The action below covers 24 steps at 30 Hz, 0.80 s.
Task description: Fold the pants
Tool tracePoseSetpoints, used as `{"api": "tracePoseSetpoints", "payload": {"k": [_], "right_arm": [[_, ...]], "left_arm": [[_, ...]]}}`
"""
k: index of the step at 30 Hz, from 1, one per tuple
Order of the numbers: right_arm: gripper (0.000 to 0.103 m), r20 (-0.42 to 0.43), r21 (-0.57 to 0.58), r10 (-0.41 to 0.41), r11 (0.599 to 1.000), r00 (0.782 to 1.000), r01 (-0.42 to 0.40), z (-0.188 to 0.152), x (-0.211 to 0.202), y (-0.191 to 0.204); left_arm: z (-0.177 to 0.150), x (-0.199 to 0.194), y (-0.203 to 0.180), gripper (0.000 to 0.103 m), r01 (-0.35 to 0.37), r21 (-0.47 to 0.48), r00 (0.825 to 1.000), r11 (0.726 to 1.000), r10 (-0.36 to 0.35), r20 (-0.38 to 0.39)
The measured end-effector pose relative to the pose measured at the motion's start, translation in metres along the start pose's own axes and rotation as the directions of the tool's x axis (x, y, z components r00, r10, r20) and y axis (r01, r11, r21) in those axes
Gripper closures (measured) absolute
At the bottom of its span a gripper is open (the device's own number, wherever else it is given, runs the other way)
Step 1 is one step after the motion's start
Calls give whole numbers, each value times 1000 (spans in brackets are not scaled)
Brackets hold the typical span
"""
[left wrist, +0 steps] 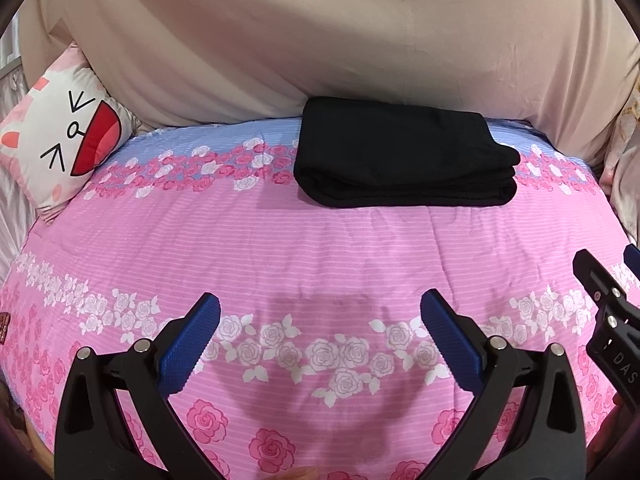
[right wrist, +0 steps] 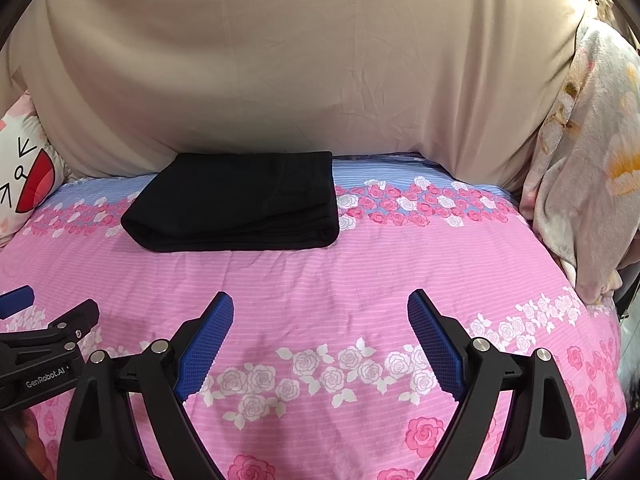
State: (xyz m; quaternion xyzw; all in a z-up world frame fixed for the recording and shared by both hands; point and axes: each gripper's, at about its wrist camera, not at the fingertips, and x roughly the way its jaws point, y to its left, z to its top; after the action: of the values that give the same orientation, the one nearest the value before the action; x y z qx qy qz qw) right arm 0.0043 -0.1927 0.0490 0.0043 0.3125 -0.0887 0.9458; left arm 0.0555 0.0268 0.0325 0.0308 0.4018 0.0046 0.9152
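Left wrist view: black pants (left wrist: 404, 160) folded into flat soft rectangle on pink rose-print bed cover (left wrist: 280, 248), against beige fabric. Left hand-held gripper (left wrist: 320, 312) and right hand-held gripper (right wrist: 320, 310) both wide apart, empty, ribbed blue pads (right wrist: 208, 344).

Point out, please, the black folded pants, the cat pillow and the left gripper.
black folded pants (right wrist: 236, 204): right wrist view, middle of top layer.
cat pillow (left wrist: 68, 136): left wrist view, its printed face.
left gripper (left wrist: 320, 344): left wrist view, between fingertips.
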Motion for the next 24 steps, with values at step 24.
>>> {"api": "tracePoseSetpoints", "payload": {"k": [24], "right_arm": [[17, -4, 4, 5, 1000, 1000, -5, -3, 0, -2]], "left_arm": [[-2, 1, 0, 5, 19, -4, 1000, 1000, -19, 6]]}}
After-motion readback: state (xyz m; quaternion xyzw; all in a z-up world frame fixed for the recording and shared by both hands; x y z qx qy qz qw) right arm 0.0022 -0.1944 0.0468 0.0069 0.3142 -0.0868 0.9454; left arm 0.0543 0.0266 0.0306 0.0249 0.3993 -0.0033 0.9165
